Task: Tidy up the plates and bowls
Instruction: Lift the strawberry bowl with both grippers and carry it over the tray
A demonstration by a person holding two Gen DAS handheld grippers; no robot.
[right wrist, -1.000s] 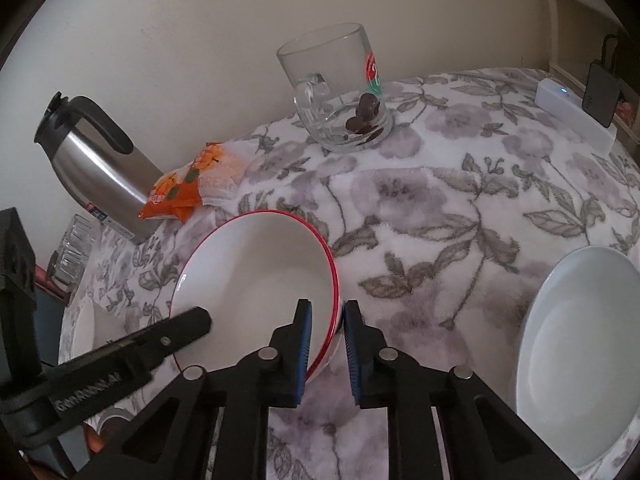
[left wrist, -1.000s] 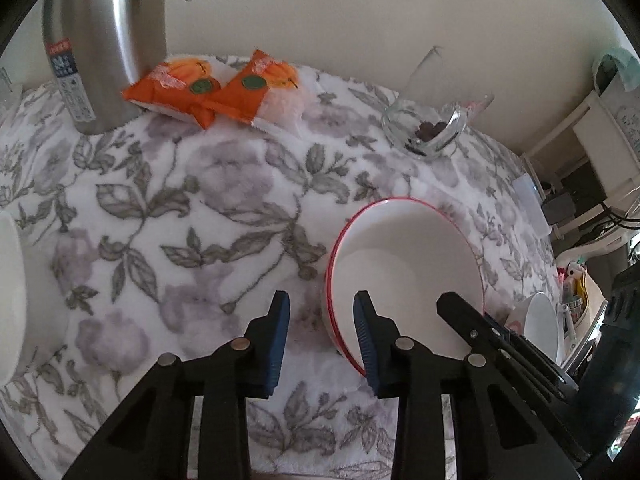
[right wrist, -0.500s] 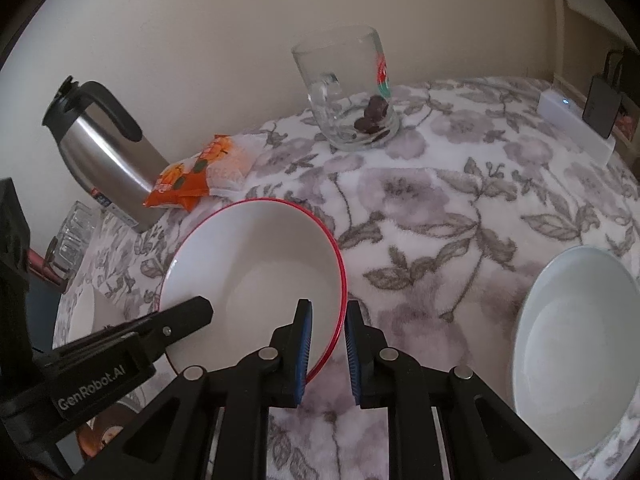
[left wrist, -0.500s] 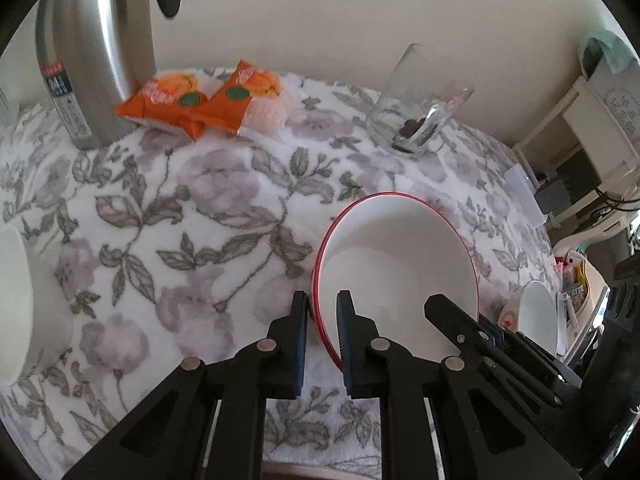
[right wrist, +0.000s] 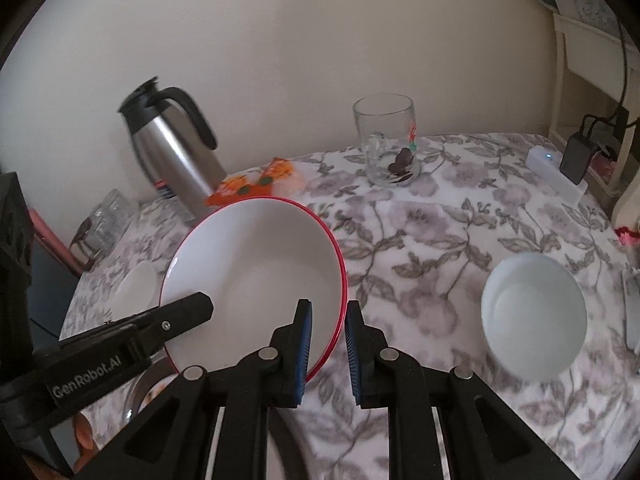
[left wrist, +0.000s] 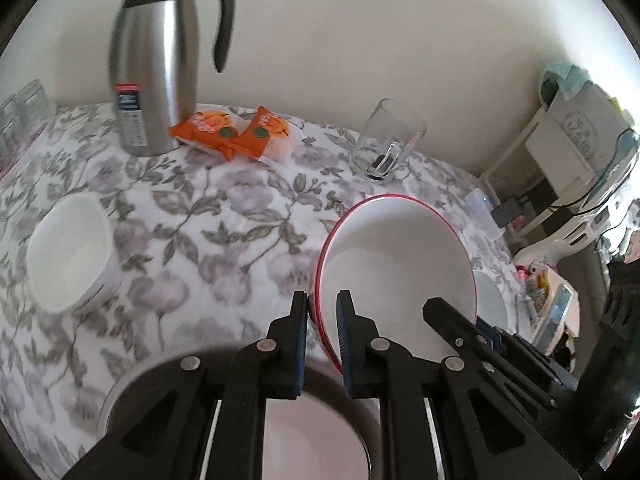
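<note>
Left gripper (left wrist: 322,336) pinches the near-left rim of the red-rimmed bowl (left wrist: 394,264), one pad inside and one outside. Right gripper (right wrist: 327,344) clamps the opposite rim, so both hold the bowl tilted above the flowered tablecloth (left wrist: 208,216). Below the left gripper lies a large plate (left wrist: 316,440), which looks the likely place for it. Sorting seems barely begun: on the far left a small white bowl (left wrist: 70,254) sits alone, and far to the right another white bowl (right wrist: 534,314) stands apart, neither stacked. Steel jug (left wrist: 154,60), snack packets (left wrist: 232,132) and glass mug (left wrist: 384,144) line the back.
</note>
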